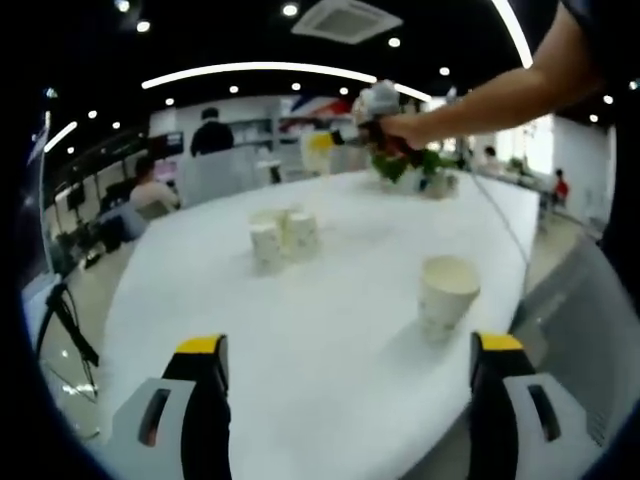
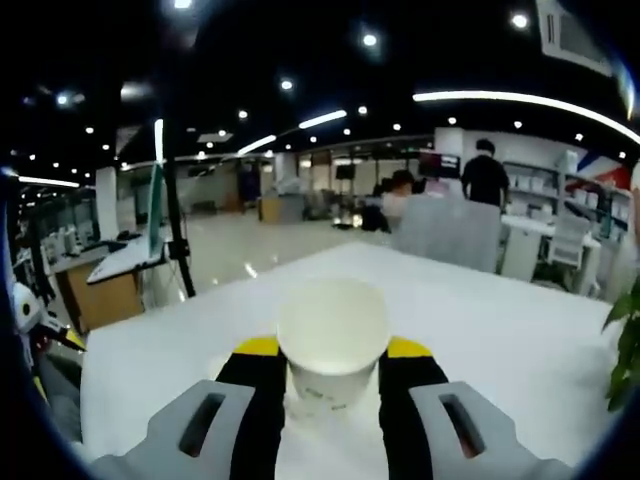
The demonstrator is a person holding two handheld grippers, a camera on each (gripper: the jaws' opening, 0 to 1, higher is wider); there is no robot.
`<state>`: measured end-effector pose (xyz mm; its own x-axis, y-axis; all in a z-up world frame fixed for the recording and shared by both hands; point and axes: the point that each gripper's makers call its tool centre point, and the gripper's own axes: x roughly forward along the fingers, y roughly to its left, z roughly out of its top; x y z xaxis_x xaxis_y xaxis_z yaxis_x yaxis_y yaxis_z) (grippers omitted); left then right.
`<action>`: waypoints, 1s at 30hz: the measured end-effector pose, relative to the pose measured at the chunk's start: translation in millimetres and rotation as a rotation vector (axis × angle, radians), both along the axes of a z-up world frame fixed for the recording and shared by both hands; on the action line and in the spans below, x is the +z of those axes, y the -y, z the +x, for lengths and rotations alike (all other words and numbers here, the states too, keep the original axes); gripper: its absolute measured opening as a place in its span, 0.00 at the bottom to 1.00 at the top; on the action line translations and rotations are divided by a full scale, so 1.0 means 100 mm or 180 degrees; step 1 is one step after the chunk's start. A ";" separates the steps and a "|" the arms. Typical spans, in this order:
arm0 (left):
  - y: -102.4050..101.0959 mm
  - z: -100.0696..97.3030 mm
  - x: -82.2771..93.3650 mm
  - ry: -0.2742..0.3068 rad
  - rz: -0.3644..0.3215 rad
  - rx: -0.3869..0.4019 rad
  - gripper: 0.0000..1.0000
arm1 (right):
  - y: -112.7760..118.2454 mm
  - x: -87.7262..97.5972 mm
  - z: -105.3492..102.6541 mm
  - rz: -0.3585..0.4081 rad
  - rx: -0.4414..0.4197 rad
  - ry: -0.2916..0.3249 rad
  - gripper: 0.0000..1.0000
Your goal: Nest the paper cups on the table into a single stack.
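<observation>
A: Open-plan office is being shown behind, ceiling lights on, people (image 1: 211, 130) being seen at desks; a long white table (image 1: 330, 330) is being used as the work surface.

B: Progress being judged how?

A: Early stage. One paper cup (image 2: 333, 340) is being held upright between the jaws of the right gripper (image 2: 333, 372), mouth open and facing the camera, nothing being seen inside it. In the left gripper view the same right gripper (image 1: 378, 108) is being seen far off, raised above the far end of the table near some plants (image 1: 410, 165), in a person's hand.

B: And the rest?

A: A lone cup (image 1: 447, 294) is being left standing near the table's right edge, upright, inside looking empty. A small cluster of cups (image 1: 283, 238) is being left mid-table, touching or just beside each other; whether any are nested already is not being made out, too blurred.

B: Left gripper?

A: Left gripper (image 1: 350, 375) is being kept spread wide, nothing between the jaws, low over the near table.

B: Left to do?

A: Most of it, judging by this: held cup still to be dropped into another, lone cup and cluster still to be merged into one stack.
</observation>
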<state>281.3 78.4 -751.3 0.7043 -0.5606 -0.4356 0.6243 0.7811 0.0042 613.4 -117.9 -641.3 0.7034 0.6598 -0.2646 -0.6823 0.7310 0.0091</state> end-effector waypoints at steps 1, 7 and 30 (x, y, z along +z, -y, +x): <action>0.00 -0.01 0.00 -0.0008 0.0005 -0.0003 0.99 | 0.00 0.01 0.00 -0.0009 -0.0005 0.0003 0.32; -0.01 -0.04 -0.03 -0.0065 0.0091 0.0024 0.99 | -0.05 0.09 -0.11 -0.0023 0.0008 0.0018 0.32; 0.01 -0.04 -0.08 -0.0075 0.0096 -0.0038 0.99 | -0.13 0.25 -0.52 -0.0040 0.0091 0.0029 0.32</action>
<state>277.1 77.8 -759.1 0.6868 -0.5553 -0.4690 0.6339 0.7733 0.0128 561.1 -104.9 -616.1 0.6867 0.6762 -0.2667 -0.7029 0.7113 -0.0065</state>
